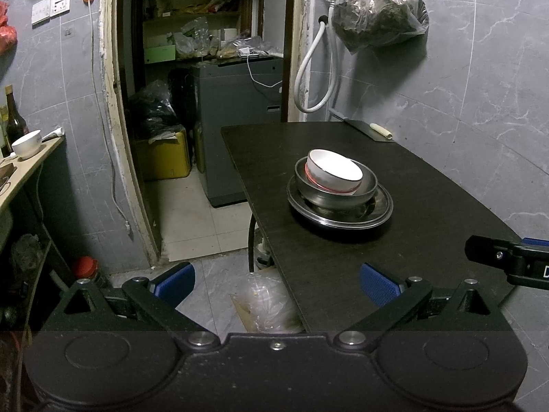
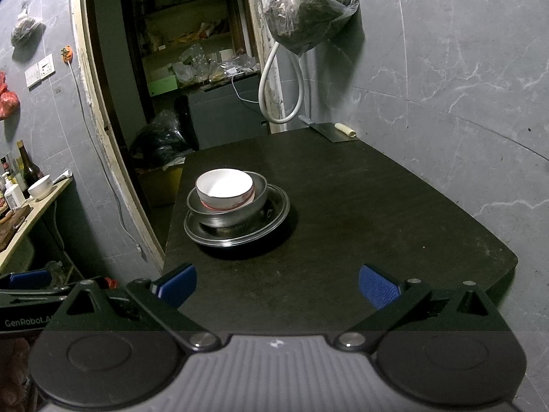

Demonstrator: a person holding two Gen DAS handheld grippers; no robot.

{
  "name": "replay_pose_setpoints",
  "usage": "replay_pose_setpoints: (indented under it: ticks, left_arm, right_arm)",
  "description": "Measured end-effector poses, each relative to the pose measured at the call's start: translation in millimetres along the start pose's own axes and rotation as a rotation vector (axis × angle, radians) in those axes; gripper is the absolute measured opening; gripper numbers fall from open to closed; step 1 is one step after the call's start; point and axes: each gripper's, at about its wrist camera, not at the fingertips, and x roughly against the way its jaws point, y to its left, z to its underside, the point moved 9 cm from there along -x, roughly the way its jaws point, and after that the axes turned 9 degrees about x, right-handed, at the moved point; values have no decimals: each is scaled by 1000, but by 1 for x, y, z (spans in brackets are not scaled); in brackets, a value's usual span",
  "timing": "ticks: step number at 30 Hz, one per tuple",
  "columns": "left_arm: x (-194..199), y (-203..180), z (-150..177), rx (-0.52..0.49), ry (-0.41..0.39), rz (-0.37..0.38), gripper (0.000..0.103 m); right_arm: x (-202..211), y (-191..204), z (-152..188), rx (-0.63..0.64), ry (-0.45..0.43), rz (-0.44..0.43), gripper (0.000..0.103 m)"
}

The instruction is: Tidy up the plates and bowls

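Observation:
On the dark table stands one stack: a white bowl with a red band tilted inside a steel bowl, which rests on a steel plate. My left gripper is open and holds nothing, well short of the stack, over the table's near left edge. My right gripper is open too, over the near part of the table, the stack ahead to its left. The right gripper's body shows at the right edge of the left wrist view.
A cleaver with a pale handle lies at the table's far edge by the tiled wall. A bag and a hose hang on the wall. A counter at left carries a white bowl and bottles. A doorway opens behind.

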Motion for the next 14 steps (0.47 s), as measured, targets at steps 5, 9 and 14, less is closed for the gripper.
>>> replay_pose_setpoints:
  ticks: [5, 9, 14]
  left_arm:
    - [-5, 0, 1, 1, 13, 6, 102]
    - [-6, 2, -1, 9, 16, -3, 102]
    - [-6, -3, -4, -1, 8, 17, 102]
  right_arm:
    - [-1, 0, 0, -1, 3, 1, 103]
    - [-2, -2, 1, -2, 4, 2, 103]
    - [-4, -3, 1, -3, 6, 1, 103]
